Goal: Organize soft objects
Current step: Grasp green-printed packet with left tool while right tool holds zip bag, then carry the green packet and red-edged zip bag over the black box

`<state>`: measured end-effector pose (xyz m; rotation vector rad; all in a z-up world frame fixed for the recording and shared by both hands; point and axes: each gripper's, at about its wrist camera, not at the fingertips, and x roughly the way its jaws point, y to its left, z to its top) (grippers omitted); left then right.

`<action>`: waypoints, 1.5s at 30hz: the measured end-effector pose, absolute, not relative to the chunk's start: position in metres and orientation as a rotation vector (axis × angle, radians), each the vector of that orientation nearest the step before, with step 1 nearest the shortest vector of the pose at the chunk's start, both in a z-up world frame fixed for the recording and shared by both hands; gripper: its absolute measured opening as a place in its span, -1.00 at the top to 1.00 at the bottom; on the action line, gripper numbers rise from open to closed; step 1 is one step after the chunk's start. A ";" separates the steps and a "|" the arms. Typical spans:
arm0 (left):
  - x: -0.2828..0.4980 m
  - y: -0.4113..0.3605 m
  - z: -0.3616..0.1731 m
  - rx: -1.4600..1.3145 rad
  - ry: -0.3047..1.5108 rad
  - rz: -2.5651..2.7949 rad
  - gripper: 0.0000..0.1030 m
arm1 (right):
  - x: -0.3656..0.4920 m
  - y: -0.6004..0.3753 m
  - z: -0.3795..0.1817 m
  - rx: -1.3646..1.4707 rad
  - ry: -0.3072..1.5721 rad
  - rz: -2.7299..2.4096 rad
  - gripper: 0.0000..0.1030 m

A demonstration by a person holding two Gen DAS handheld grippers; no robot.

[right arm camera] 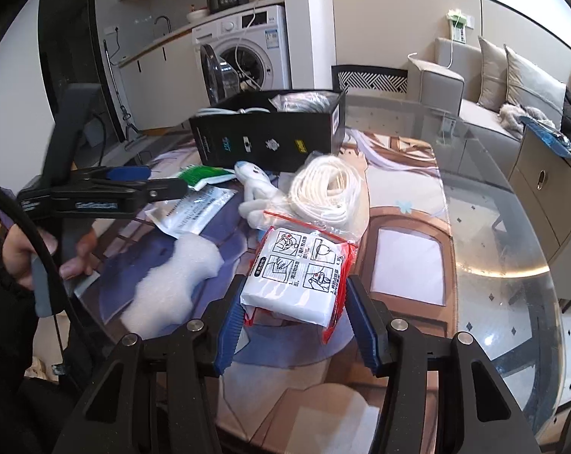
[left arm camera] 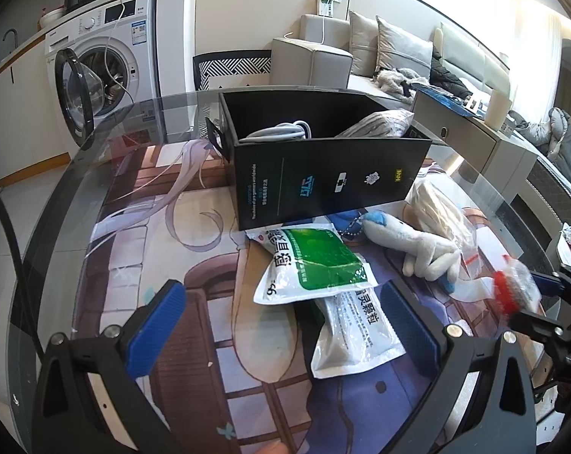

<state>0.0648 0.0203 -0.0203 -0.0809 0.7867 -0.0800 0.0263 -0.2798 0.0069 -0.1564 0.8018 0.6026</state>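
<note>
A black box (left arm camera: 323, 174) stands on the mat and holds a grey cable and a grey cloth; it also shows in the right wrist view (right arm camera: 270, 140). My right gripper (right arm camera: 294, 312) is shut on a white packet in a red-edged plastic bag (right arm camera: 300, 272), lifted slightly off the table; it shows blurred in the left wrist view (left arm camera: 516, 283). My left gripper (left arm camera: 285, 310) is open and empty above a green-and-white pouch (left arm camera: 311, 265) and a white pouch (left arm camera: 357, 336). A white plush toy (left arm camera: 417, 246) and a bagged white rope (right arm camera: 327, 189) lie in front of the box.
A white foam piece (right arm camera: 168, 283) lies on the mat at left. The printed mat (left arm camera: 171, 265) covers a round glass table (right arm camera: 512, 257). A washing machine (left arm camera: 107, 53), a sofa (left arm camera: 361, 49) and a side cabinet (right arm camera: 550, 189) surround the table.
</note>
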 end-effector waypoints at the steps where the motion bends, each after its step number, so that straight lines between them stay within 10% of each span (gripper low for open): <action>1: 0.067 0.020 -0.020 -0.081 0.791 -0.079 -1.00 | 0.026 -0.280 0.008 -0.155 0.797 0.602 -0.02; 19: 0.110 0.007 -0.022 -0.015 0.909 -0.041 -1.00 | 0.034 -0.284 0.025 -0.122 0.742 0.594 -0.02; 30: 0.117 0.006 -0.030 -0.055 0.942 -0.107 -0.25 | 0.040 -0.282 0.024 -0.123 0.749 0.597 -0.02; 45: 0.092 0.007 -0.016 -0.068 0.884 -0.113 -0.06 | 0.041 -0.283 0.027 -0.109 0.730 0.608 -0.02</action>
